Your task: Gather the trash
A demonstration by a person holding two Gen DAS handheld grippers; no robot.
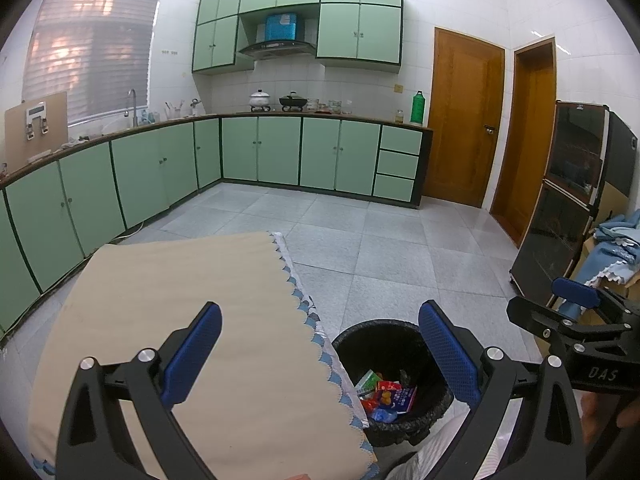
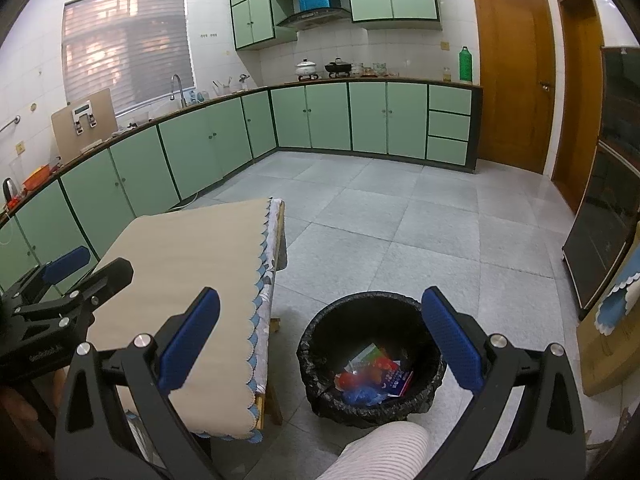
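Observation:
A black trash bin (image 1: 394, 338) lined with a black bag stands on the floor right of the table; it also shows in the right wrist view (image 2: 320, 344). Colourful trash (image 1: 386, 396) lies inside it: a green carton, red and blue wrappers (image 2: 372, 376). My left gripper (image 1: 320, 352) is open and empty, held above the table edge and bin. My right gripper (image 2: 320, 340) is open and empty, above the bin. Each gripper shows in the other's view: the right gripper (image 1: 576, 300), the left gripper (image 2: 76, 268).
A small table with a beige scalloped cloth (image 1: 180, 320) (image 2: 184, 280) stands left of the bin. Green kitchen cabinets (image 1: 260, 152) line the far walls. A dark glass cabinet (image 1: 568, 208) and blue cloths (image 1: 612, 240) are at right. Grey tiled floor (image 2: 400, 220) lies ahead.

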